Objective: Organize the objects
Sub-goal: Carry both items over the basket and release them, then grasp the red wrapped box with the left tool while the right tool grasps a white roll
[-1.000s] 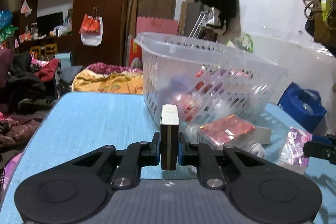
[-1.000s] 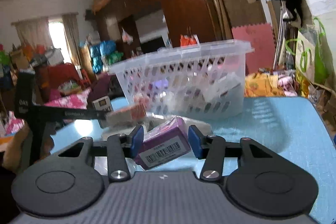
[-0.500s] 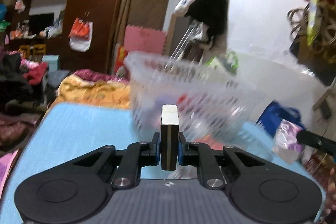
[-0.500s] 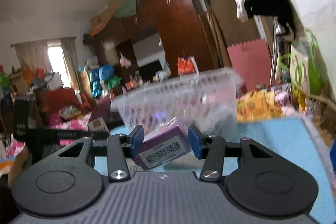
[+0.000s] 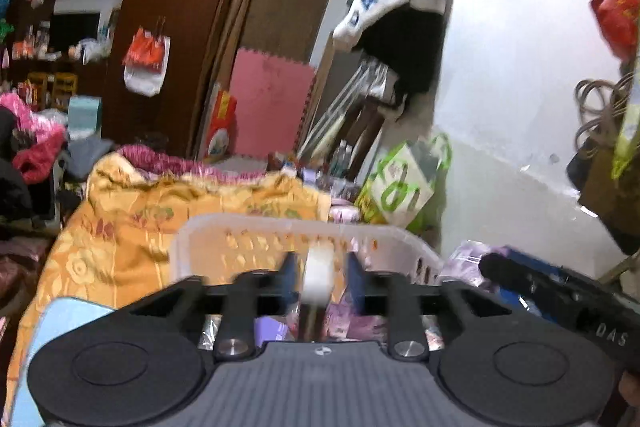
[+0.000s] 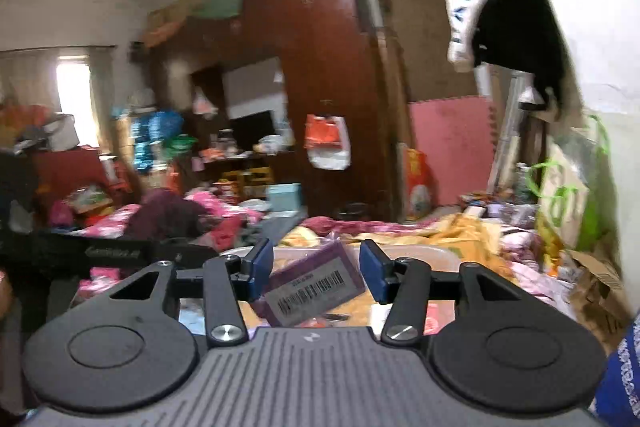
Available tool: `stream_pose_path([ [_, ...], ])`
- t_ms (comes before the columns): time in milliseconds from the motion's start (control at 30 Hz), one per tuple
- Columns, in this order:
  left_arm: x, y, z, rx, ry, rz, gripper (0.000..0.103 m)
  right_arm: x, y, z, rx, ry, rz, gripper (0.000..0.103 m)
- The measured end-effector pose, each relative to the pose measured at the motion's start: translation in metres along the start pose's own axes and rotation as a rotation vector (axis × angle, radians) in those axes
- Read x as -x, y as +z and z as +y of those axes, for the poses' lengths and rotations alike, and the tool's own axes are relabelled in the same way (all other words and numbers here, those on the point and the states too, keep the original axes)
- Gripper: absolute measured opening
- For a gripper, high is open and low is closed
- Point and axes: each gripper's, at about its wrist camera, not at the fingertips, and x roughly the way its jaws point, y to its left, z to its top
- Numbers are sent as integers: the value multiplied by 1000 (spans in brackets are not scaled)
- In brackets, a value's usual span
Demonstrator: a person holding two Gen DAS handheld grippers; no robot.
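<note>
My left gripper is above the white plastic basket with its jaws spread apart. The small white-topped box sits blurred in the gap between them, clear of both pads. My right gripper also hovers over the basket and is shut on a purple packet with a barcode label, held tilted. The purple packet and the right gripper's arm also show at the right of the left wrist view. Several packets lie inside the basket.
A blue table corner shows at lower left. Behind the basket lies an orange patterned blanket. A green and white bag, a pink foam mat and a dark wardrobe stand behind.
Both grippers rose from table level to above the basket. The left jaws opened and let go of the white-topped box. The right gripper kept its hold on the purple packet.
</note>
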Motion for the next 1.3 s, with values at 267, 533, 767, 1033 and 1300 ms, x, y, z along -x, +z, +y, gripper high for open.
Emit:
stream_pose_path([
  [267,52,-30,-5,-95,7,-81,72,34,-13,-9,3,23,68,94],
  [533,72,-125,-15,-234,-3,-6,90,85,-95,-7,-18,169,146,103],
  [767,36,-130,4,-152,-50,92,89,93,-140,26,46,344,241,103],
  [1033,26,-145,2,-168,-8,119,86,73,-161,40,138,301,290,59],
  [1300,35,-151,-3,-196,28,55,70,89,-164,29,115,306,160,54],
])
